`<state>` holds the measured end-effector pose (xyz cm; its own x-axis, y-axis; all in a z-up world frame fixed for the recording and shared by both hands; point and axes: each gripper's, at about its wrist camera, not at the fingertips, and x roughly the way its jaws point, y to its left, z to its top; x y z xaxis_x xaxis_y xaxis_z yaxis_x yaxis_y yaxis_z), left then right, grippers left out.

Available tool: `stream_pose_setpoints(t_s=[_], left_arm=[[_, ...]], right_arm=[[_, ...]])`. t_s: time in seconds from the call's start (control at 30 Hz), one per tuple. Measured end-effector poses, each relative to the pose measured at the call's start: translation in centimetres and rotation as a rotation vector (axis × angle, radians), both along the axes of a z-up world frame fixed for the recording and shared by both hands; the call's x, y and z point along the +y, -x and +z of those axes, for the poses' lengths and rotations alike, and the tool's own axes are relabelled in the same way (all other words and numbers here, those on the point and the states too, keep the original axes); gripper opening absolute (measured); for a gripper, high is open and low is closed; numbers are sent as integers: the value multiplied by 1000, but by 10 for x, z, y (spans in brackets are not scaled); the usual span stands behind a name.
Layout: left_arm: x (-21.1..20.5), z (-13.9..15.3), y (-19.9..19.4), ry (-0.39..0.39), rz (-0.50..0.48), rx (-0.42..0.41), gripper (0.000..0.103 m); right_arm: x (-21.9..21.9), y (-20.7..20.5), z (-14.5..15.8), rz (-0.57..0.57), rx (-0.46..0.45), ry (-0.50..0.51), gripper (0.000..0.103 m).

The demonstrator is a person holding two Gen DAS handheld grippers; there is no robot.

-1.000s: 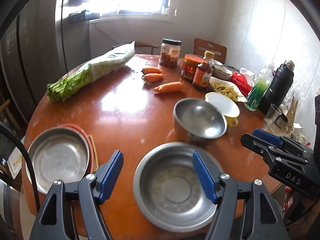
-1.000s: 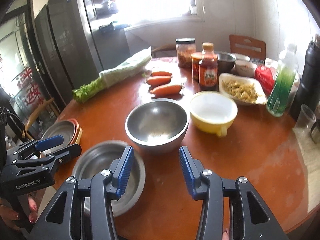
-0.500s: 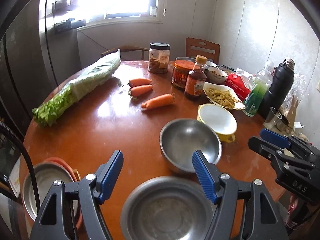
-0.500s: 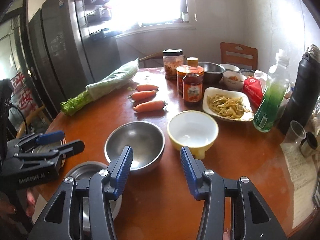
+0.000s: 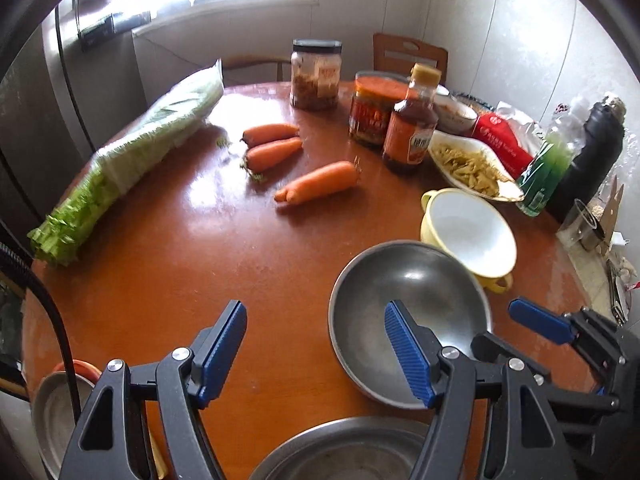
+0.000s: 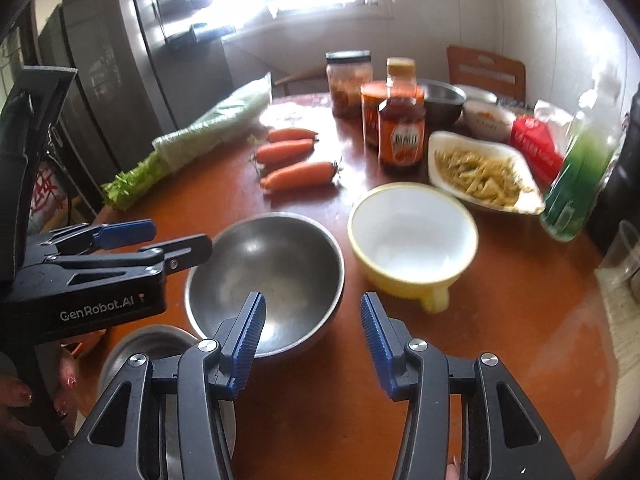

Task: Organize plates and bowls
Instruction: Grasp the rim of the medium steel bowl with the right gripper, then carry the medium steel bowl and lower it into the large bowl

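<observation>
A deep steel bowl [image 5: 416, 300] [image 6: 276, 264] sits near the front of the round table [image 5: 200, 264], touching a yellow bowl [image 5: 468, 232] [image 6: 412, 236] with a white inside. A shallow steel plate [image 5: 344, 452] [image 6: 156, 344] lies closer to the table's edge. Another steel plate [image 5: 52, 412] rests on an orange one at the lower left. My left gripper [image 5: 316, 348] [image 6: 176, 238] is open and holds nothing, its right finger over the steel bowl's near-left rim. My right gripper [image 6: 312, 336] [image 5: 516, 332] is open and holds nothing, just short of the steel bowl's near-right side.
Three carrots [image 5: 316, 184], bagged celery [image 5: 132, 160], jars [image 5: 316, 76], a sauce bottle [image 5: 412, 128], a dish of food [image 5: 468, 164], a green bottle [image 6: 576, 176] and a black flask [image 5: 592, 160] crowd the far half. A glass [image 6: 624, 248] stands at right. A hand [image 6: 16, 396] holds the left gripper.
Both grippers have moved forward over the table. The steel bowl now lies right at their fingertips, and the shallow plates have slid toward the bottom of the views.
</observation>
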<state>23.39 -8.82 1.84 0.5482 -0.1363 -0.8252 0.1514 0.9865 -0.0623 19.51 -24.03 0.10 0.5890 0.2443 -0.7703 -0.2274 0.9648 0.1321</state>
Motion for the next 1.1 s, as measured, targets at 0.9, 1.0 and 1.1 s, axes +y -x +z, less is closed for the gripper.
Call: stream_pose_setpoints(t_s=[0.9,1.0,1.1], left_arm=[[-8,-32,-15,89,-52,72,31],[-4,-23,-13,89,-46,53,31],[1,-13,-10,88,-39,36,31]], right_arm=[[8,-16,-13,-12,0,20,22],[11,-17,-6,-8,-19,20,22],[15,-17,4,3,-35,17,22]])
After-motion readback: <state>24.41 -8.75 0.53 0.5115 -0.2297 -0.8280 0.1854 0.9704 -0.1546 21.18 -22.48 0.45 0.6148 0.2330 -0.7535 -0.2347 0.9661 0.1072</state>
